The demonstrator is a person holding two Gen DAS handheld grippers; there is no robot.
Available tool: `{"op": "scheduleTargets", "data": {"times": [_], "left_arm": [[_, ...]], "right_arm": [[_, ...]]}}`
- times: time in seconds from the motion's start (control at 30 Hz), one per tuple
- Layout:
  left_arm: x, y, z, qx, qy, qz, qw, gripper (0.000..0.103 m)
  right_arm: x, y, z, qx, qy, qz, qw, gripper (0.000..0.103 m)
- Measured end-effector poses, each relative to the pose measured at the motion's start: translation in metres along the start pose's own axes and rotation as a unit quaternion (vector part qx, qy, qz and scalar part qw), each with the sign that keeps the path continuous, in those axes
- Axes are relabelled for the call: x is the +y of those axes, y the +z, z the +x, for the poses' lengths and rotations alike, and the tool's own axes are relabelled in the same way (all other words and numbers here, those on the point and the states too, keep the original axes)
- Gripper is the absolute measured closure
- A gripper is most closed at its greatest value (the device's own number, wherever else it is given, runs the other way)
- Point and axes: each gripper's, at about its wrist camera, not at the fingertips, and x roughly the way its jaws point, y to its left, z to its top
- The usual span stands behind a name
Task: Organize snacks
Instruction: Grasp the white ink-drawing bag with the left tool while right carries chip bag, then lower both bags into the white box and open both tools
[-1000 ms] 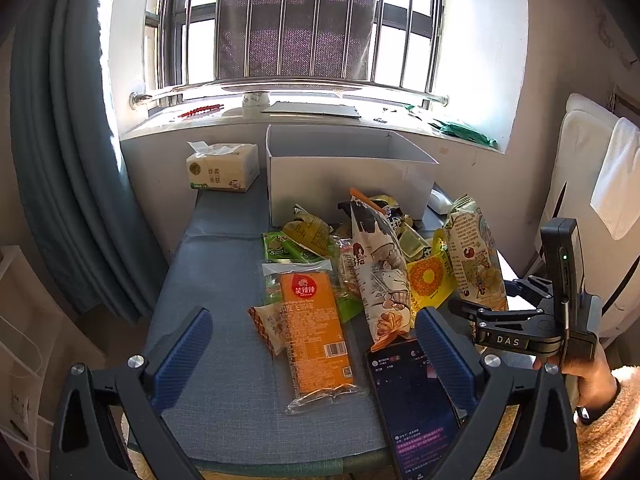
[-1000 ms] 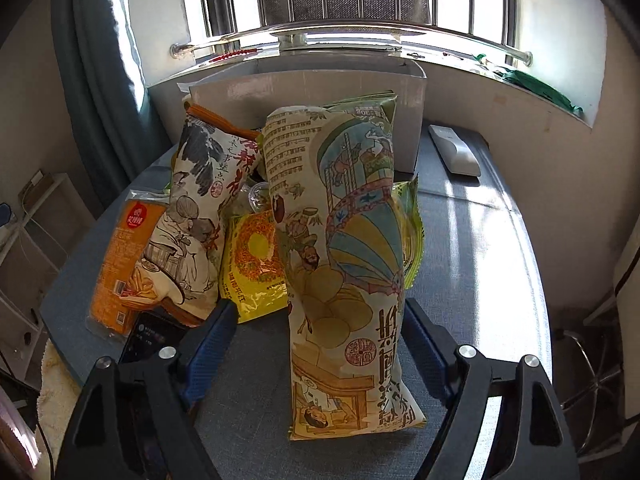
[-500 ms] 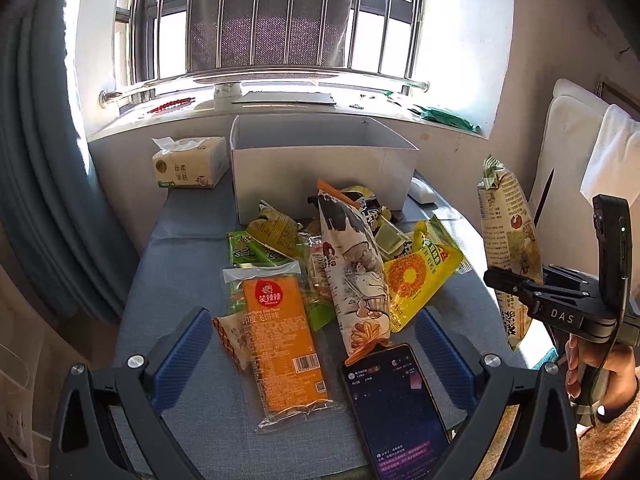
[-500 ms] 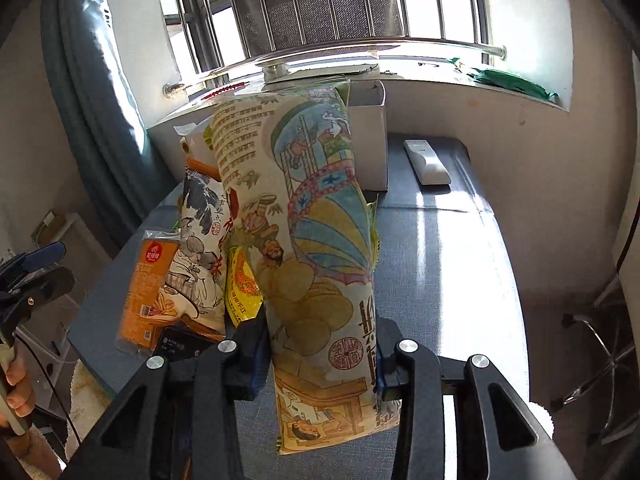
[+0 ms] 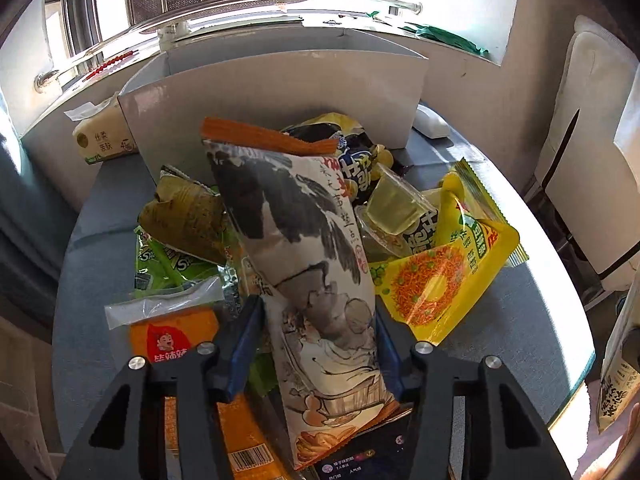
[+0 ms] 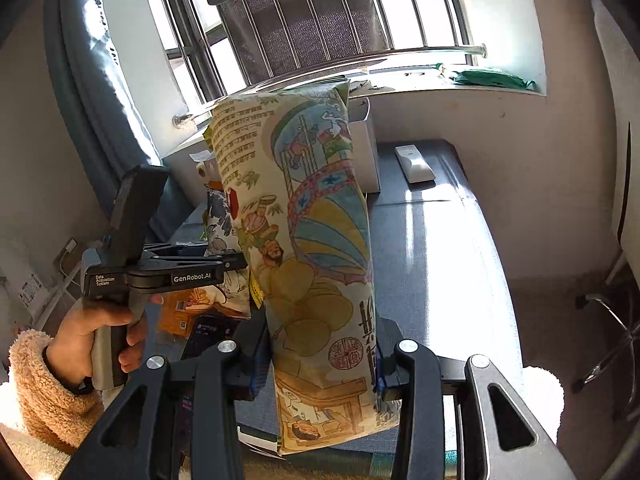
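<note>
My left gripper (image 5: 320, 344) is shut on a tall ink-painting snack bag (image 5: 304, 248) with an orange top seal, in the middle of the snack pile. My right gripper (image 6: 320, 360) is shut on a tall colourful snack bag (image 6: 312, 248) and holds it upright above the table's near edge. The left gripper also shows in the right wrist view (image 6: 236, 264), with its bag (image 6: 220, 216). An open white box (image 5: 276, 84) stands behind the pile. Around the left bag lie a yellow bag (image 5: 440, 264), an orange packet (image 5: 176, 340), green packets (image 5: 176, 260) and a jelly cup (image 5: 396, 208).
A tissue pack (image 5: 100, 136) sits left of the box. A white remote (image 6: 414, 162) lies right of the box. A phone (image 5: 360, 460) lies at the table's near edge under the left bag. A blue-grey cloth covers the table (image 6: 440, 260). Curtain on the left, window sill behind.
My left gripper moved forward into the pile and shut on the ink-painting bag. My right gripper shut on the colourful bag earlier and has lifted it higher, away to the right.
</note>
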Motion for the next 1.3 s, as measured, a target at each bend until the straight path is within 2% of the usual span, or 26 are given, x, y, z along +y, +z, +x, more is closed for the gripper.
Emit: {"op": "scheduleTargets", "data": {"times": [0.07,0.17,0.23,0.3,0.37,0.43,0.53,0.63,0.73,0.87,1.0,1.07,1.1,1.13,1.17,1.2,1.23,1.3], "left_arm": [[0.0,-0.002,-0.005,-0.015,-0.01,0.004,0.9998,0.062],[0.004,-0.004,-0.026,-0.04,-0.012,0.0,0.9991,0.066],[0.011,-0.001,-0.043,-0.054,-0.041,-0.01,0.9976,0.066],[0.019,0.008,-0.065,-0.076,-0.053,-0.012,0.9956,0.066],[0.029,0.028,-0.087,-0.105,-0.062,-0.014,0.9924,0.066],[0.043,0.059,-0.102,-0.124,-0.074,-0.023,0.9893,0.066],[0.066,0.117,-0.102,-0.138,-0.066,-0.029,0.9878,0.066],[0.081,0.177,-0.074,-0.112,-0.053,-0.026,0.9919,0.066],[0.087,0.221,-0.025,-0.064,-0.045,-0.025,0.9966,0.066],[0.104,0.248,0.032,-0.008,-0.023,-0.035,0.9991,0.066],[0.12,0.252,0.072,0.035,-0.01,-0.04,0.9986,0.065],[0.125,0.248,0.082,0.045,-0.007,-0.046,0.9979,0.061],[0.128,0.246,0.085,0.046,-0.01,-0.057,0.9973,0.058],[0.132,0.243,0.087,0.048,-0.014,-0.064,0.9967,0.046],[0.135,0.24,0.088,0.049,-0.016,-0.07,0.9962,0.024],[0.136,0.238,0.088,0.052,-0.016,-0.072,0.9959,0.013],[0.136,0.234,0.084,0.039,-0.026,-0.07,0.9964,0.007],[0.134,0.23,0.071,0.027,-0.02,-0.071,0.9969,0.0]], "right_arm": [[-0.003,0.0,0.001,0.002,0.001,0.004,1.0,0.061],[-0.007,0.005,0.001,0.0,0.008,0.013,1.0,0.061],[-0.007,0.012,0.002,-0.001,0.013,0.013,1.0,0.061],[-0.009,0.029,0.005,0.003,0.033,0.022,0.999,0.061],[-0.009,0.056,0.009,-0.003,0.054,0.023,0.998,0.061],[-0.005,0.092,0.019,-0.009,0.05,0.017,0.999,0.061],[0.0,0.153,0.051,-0.001,0.051,0.023,0.998,0.061],[0.004,0.212,0.098,0.029,0.062,0.033,0.997,0.061],[0.007,0.256,0.157,0.069,0.011,0.026,0.997,0.061],[-0.005,0.289,0.228,0.118,-0.037,0.032,0.992,0.061],[-0.014,0.298,0.268,0.141,-0.059,0.026,0.988,0.06],[-0.018,0.297,0.281,0.152,-0.06,0.035,0.986,0.058],[-0.021,0.296,0.285,0.153,-0.059,0.04,0.986,0.052],[-0.022,0.293,0.287,0.155,-0.059,0.048,0.985,0.041],[-0.025,0.29,0.289,0.155,-0.054,0.057,0.985,0.012],[-0.027,0.287,0.288,0.149,-0.047,0.067,0.985,0.002],[-0.029,0.286,0.283,0.136,-0.036,0.075,0.987,0.002],[-0.028,0.286,0.273,0.111,-0.027,0.08,0.99,0.0]]}}
